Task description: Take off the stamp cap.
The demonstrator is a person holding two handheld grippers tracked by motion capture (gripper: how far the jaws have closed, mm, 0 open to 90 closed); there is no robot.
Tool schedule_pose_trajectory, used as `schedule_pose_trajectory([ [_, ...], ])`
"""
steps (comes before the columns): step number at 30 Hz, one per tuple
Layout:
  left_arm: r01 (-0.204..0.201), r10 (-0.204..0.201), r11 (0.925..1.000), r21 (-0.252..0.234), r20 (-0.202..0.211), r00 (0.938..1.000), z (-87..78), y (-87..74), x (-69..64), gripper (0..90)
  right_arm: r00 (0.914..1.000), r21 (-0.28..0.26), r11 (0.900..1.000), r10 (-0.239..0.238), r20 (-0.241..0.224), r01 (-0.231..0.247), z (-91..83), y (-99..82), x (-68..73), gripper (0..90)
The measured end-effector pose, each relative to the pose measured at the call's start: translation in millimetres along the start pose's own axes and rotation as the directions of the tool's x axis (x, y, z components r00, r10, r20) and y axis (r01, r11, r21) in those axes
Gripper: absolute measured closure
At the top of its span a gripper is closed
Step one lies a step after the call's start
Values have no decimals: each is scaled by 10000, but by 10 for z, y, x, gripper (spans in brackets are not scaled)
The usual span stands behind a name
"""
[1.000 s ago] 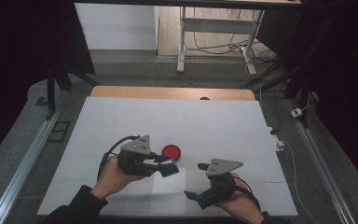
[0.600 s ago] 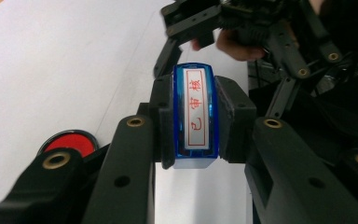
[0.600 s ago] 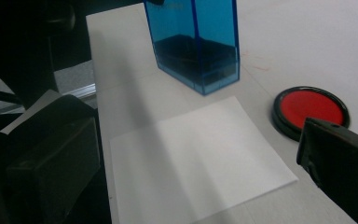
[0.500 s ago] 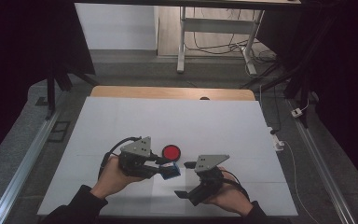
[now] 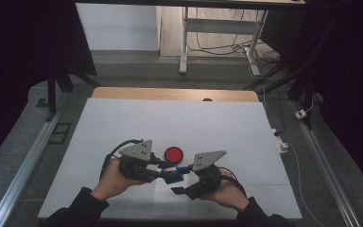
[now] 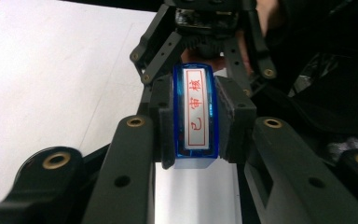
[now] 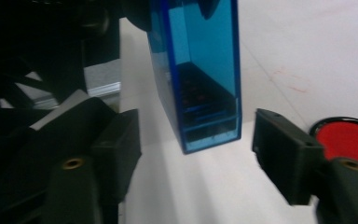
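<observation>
Closing right gripper (image 7: 196,154) fingers (image 7: 116,140) around blue stamp (image 6: 196,116), pads not yet touching | moved in beside left gripper (image 6: 193,126), clamped on stamp, held just above desk (image 5: 123,123) near red ink pad (image 5: 173,153) | likely handover or cap pull | both hands low, grippers facing each other

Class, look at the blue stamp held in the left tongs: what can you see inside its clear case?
Inside the blue stamp sits a dark block with faint red marks; its far side is hidden. The left tongs clamp it, and the right tongs have been closing around it without touching.
</observation>
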State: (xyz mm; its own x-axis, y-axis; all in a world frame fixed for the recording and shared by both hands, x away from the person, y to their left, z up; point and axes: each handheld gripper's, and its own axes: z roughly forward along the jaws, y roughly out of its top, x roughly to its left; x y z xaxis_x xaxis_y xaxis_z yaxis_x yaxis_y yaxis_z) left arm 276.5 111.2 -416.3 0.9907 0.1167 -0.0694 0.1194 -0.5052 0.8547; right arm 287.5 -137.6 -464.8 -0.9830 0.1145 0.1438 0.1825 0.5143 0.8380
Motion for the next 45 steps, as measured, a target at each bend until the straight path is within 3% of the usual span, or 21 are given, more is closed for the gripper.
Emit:
schedule_pose_trajectory([
  [6, -198, 204, 9995, -236, 251, 9995, -10, -3, -7, 705, 9984, -194, 9995, -246, -505, 237, -18, 20, 3, 524],
  [22, -343, 371, 9978, -562, 491, 9981, -29, -16, 3, 705, 9959, -473, 9982, -396, -813, 358, -51, 40, 12, 661],
  [29, -457, 498, 9965, -702, 570, 9971, -39, -16, 0, 705, 9947, -569, 9973, -503, -892, 454, -67, 49, 15, 683],
  [37, -461, 510, 9955, -825, 583, 9970, -47, -18, 0, 706, 9951, -581, 9981, -258, -956, 203, -77, 55, 20, 689],
  [45, -679, 695, 9942, -831, 160, 9975, -63, -5, -34, 708, 9897, -453, 9948, 857, -1144, -914, -82, 72, -7, 692],
])
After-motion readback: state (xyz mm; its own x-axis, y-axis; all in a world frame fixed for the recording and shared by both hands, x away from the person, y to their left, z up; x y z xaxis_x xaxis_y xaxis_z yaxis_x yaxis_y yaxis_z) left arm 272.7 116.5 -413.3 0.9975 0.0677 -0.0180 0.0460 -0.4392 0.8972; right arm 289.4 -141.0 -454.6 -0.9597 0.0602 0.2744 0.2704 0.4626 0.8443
